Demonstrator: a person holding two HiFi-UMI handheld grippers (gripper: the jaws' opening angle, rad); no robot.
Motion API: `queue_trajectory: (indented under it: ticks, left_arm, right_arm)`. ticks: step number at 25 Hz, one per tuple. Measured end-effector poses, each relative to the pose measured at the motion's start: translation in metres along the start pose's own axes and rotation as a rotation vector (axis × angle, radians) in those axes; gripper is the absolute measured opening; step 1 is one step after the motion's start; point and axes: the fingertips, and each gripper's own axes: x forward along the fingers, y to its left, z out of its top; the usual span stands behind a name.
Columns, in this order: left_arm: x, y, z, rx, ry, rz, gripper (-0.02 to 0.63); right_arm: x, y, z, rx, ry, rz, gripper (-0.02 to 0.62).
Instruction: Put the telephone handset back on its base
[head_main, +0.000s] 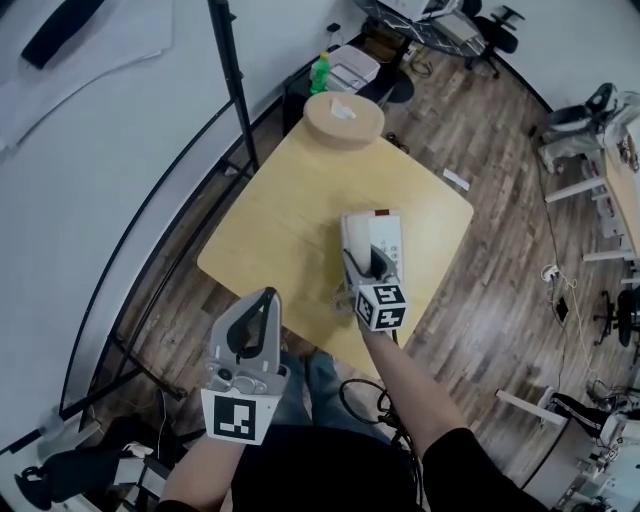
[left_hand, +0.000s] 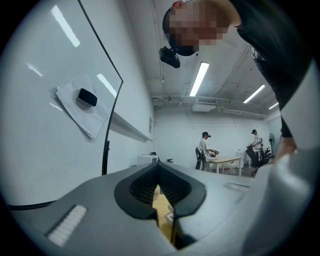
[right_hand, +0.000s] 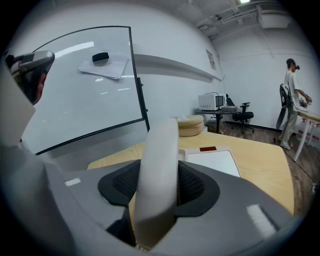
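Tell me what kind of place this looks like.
Probably an office or lab workroom: a whiteboard with an eraser stuck on it, an office chair by a desk, and other people working at a table under strip ceiling lights.

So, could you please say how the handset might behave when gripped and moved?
The handset looks like smooth hard plastic, so it is probably stiff but a bit slippery. The fingers of the right gripper clamp one narrow stretch, so the long end beyond might swing. It seems slim, so it is likely light.
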Motion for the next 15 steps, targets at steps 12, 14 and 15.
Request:
queue_trajectory:
  ticks: [12, 14, 15]
  left_arm:
    - [-0.002, 0.000, 0.010, -0.010, -0.023, -0.002, 0.000]
    - [-0.002, 0.000, 0.010, -0.012, -0.026, -0.004, 0.000]
    - [-0.002, 0.000, 0.009, -0.013, -0.026, -0.005, 0.000]
  right_arm:
    - [-0.015, -0.005, -0.008, 0.088, 0.037, -0.031, 0.216]
    - [-0.011, -0.005, -0.015, 0.086, 0.079, -0.041, 0.215]
    - [-0.008, -0.006, -0.022, 0.082, 0.114, -0.056, 0.215]
